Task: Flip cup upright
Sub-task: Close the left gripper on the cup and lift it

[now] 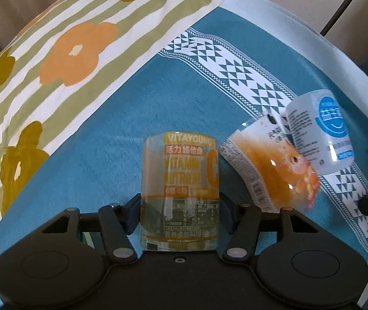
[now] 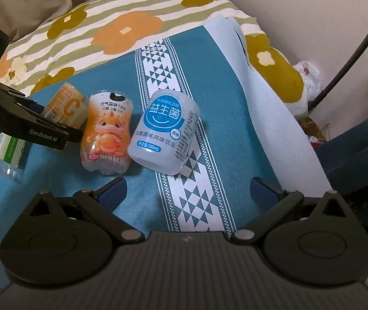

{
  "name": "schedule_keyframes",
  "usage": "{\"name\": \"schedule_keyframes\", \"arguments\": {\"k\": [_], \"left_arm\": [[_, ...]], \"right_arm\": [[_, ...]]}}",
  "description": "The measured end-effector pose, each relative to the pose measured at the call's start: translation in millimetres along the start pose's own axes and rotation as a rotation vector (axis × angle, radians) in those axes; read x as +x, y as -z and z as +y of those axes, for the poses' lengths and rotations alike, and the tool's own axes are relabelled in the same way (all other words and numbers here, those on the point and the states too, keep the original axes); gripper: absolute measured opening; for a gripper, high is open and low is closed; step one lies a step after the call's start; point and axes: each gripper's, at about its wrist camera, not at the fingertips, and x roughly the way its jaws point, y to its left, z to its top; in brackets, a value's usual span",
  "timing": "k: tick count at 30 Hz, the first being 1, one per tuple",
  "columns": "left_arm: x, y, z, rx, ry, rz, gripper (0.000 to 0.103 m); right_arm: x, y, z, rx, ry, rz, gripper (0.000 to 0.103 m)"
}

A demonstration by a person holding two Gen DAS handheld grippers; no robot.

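Observation:
My left gripper (image 1: pixel 180 213) is shut on a clear cup with an orange VITAYOUNG label (image 1: pixel 180 188), gripped near its lower end. This cup also shows in the right wrist view (image 2: pixel 66 108), held by the left gripper (image 2: pixel 52 126). An orange cup with a cartoon dragon (image 2: pixel 108 135) and a white-and-blue cup (image 2: pixel 166 133) lie tilted side by side on the teal cloth (image 2: pixel 222 103); both also show in the left wrist view (image 1: pixel 271 162) (image 1: pixel 318 131). My right gripper (image 2: pixel 188 193) is open and empty, just in front of the two cups.
A striped flower-print pillow (image 1: pixel 55 59) lies at the back left. A green-and-white carton and a clear plastic item (image 2: pixel 6 155) sit at the left. A white cloth edge (image 2: pixel 261 90) borders the teal cloth on the right, with a dark cable (image 2: pixel 351 51) beyond.

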Motion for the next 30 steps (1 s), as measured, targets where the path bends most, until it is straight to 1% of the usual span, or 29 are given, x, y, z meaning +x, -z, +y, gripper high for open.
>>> {"name": "schedule_keyframes", "arguments": {"k": [4, 8, 16, 23, 27, 30], "left_arm": [[-18, 7, -5, -0.034, -0.01, -0.026, 0.063], [-42, 18, -9, -0.091, -0.031, -0.064, 0.063], [-95, 57, -25, -0.239, -0.082, -0.14, 0.063], [-129, 103, -44, -0.426, -0.101, -0.194, 0.063], [-136, 127, -53, -0.538, -0.113, -0.206, 0.063], [-134, 145, -58, -0.613, -0.117, -0.202, 0.063]], "right_arm": [[-10, 0, 0, -0.019, -0.012, -0.017, 0.103], [-23, 1, -2, -0.043, -0.026, -0.038, 0.103], [-53, 6, -3, -0.135, -0.082, -0.088, 0.103], [-73, 9, 2, -0.251, -0.143, -0.134, 0.103], [-70, 12, 6, -0.311, -0.181, -0.129, 0.103], [-65, 15, 10, -0.352, -0.205, -0.116, 0.103]]}}
